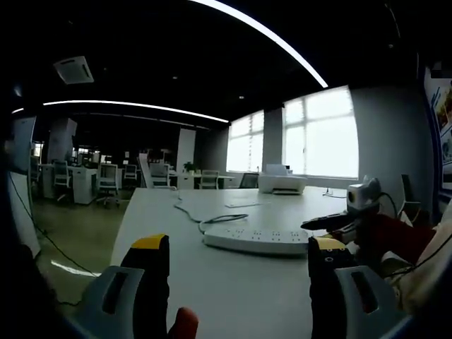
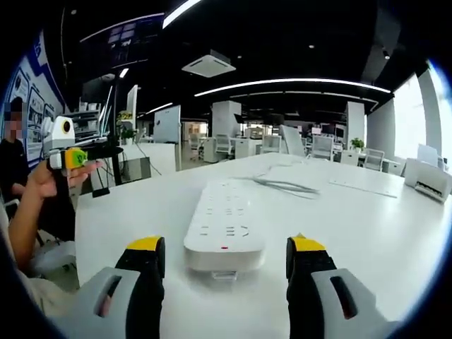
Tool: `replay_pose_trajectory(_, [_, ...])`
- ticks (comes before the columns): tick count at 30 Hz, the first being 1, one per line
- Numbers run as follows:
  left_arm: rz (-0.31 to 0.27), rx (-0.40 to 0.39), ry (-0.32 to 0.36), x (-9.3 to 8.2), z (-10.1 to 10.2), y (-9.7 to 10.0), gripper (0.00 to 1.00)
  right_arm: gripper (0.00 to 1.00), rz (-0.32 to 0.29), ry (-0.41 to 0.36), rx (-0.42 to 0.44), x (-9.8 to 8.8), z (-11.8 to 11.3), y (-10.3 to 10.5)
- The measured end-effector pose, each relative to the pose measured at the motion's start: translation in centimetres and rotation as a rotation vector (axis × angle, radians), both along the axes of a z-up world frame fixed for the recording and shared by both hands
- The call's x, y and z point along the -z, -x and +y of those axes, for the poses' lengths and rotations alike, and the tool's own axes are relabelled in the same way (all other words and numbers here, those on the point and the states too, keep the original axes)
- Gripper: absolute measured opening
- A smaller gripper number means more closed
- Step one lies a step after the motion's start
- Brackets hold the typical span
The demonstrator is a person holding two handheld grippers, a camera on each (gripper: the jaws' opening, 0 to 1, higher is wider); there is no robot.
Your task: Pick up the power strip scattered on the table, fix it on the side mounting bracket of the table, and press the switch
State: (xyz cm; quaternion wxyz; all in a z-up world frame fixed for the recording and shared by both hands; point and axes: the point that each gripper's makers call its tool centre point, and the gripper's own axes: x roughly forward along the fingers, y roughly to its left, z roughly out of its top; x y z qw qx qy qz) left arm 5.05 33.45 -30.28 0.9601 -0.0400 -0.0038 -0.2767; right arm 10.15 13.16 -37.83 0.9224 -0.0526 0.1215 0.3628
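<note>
power strip (image 2: 224, 219) on table (image 2: 381, 240), printer (image 1: 281, 183) behind

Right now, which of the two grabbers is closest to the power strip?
The right gripper: its open jaws stand on either side of the power strip's near end. The left gripper sits farther back on the table.

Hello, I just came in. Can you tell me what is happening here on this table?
A person holds a two-jaw claw in each hand over a white table. A white power strip lies flat on it, its cable trailing away. The right claw is open, jaws on either side of the strip's near end, not closed on it. The left claw is open too, with the strip lying ahead of it. The strip is not lifted yet, so mounting and pressing the switch remain.
</note>
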Motion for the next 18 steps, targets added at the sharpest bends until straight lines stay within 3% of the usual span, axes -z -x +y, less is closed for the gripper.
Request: replay_pose_trajectory(18, [0.002, -0.002, -0.001, 0.06, 0.12, 0.07, 0.84, 0.63, 0.020, 0.022, -0.008, 0.52, 0.59, -0.03])
